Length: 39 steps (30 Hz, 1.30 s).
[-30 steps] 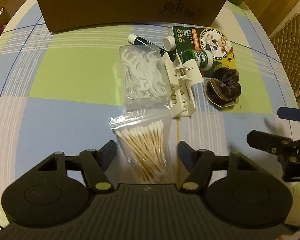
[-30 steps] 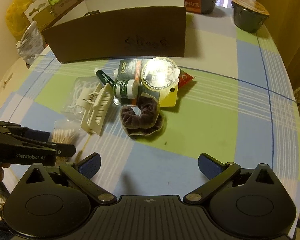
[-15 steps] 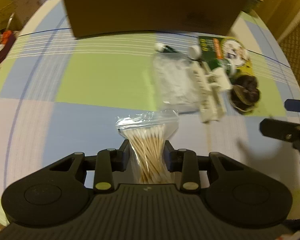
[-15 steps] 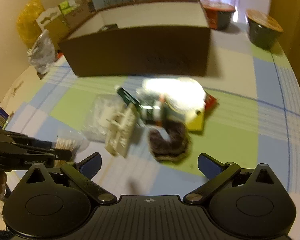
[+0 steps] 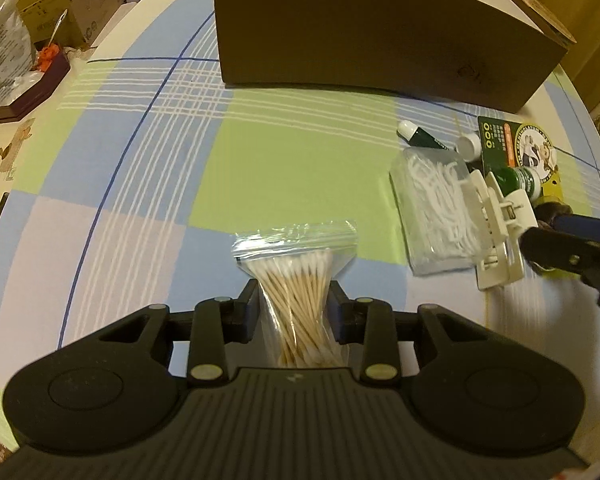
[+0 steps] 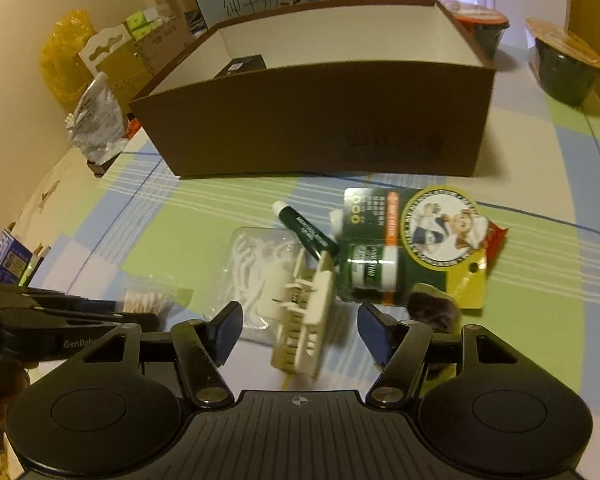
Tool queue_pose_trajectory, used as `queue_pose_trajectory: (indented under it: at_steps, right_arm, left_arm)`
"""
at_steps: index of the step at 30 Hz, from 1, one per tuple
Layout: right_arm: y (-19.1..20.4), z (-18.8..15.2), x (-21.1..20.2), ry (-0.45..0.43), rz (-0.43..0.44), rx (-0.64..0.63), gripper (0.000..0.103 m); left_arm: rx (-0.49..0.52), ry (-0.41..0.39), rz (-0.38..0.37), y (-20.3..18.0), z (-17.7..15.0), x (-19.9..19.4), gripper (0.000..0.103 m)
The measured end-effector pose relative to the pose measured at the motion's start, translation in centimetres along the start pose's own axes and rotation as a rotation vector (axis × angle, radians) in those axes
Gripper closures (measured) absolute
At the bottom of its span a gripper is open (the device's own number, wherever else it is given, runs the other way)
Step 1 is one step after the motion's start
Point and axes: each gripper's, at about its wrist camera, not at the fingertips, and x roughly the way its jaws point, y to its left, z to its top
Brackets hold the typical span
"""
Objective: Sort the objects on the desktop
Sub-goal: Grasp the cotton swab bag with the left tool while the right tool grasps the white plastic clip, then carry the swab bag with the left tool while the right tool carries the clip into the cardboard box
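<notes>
We have only begun. Our left gripper (image 5: pixel 294 310) is clamped on the clear zip bag of wooden cotton swabs (image 5: pixel 298 288), which sits just in front of us on the checked tablecloth (image 5: pixel 140 184), with the brown cardboard box (image 5: pixel 380 32) at about one o'clock from it.

Our right gripper (image 6: pixel 300 330) has just been closing; its jaws stand half-wide and the cream plastic hair claw clip (image 6: pixel 304 320) lies between them, not yet pressed as far as we can tell.

Still loose on the cloth, at twelve to two o'clock from that gripper: the clear case of white floss picks (image 6: pixel 256 268), the green tube (image 6: pixel 304 230), the green bottle on its printed card (image 6: pixel 374 272) and the dark velvet scrunchie (image 6: pixel 434 310). One dark item (image 6: pixel 242 67) already lies in the box.
</notes>
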Motion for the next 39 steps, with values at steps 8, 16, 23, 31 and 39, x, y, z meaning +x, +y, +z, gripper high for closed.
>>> queue_pose_trajectory:
  at_steps: [8, 16, 23, 31, 39]
  right_arm:
    - [0.1, 0.2, 2.2, 0.029, -0.031, 0.002, 0.064]
    - [-0.3, -1.5, -0.2, 0.134, -0.015, -0.044, 0.065]
    - [-0.4, -2.0, -0.7, 0.152, 0.007, -0.027, 0.06]
    - [0.7, -2.1, 0.2, 0.148, -0.036, -0.085, 0.065]
    - [0.0, -2.0, -1.8, 0.12, 0.001, -0.061, 0.065]
  left_arm:
    - [0.026, 0.003, -0.018, 0.2, 0.8, 0.6, 0.073]
    - [0.045, 0.005, -0.026, 0.2, 0.9, 0.7, 0.073]
    - [0.057, 0.006, -0.02, -0.1, 0.9, 0.8, 0.072]
    - [0.066, 0.002, -0.008, -0.4, 0.9, 0.8, 0.071]
    - [0.047, -0.004, -0.027, -0.1, 0.3, 0.0, 0.078]
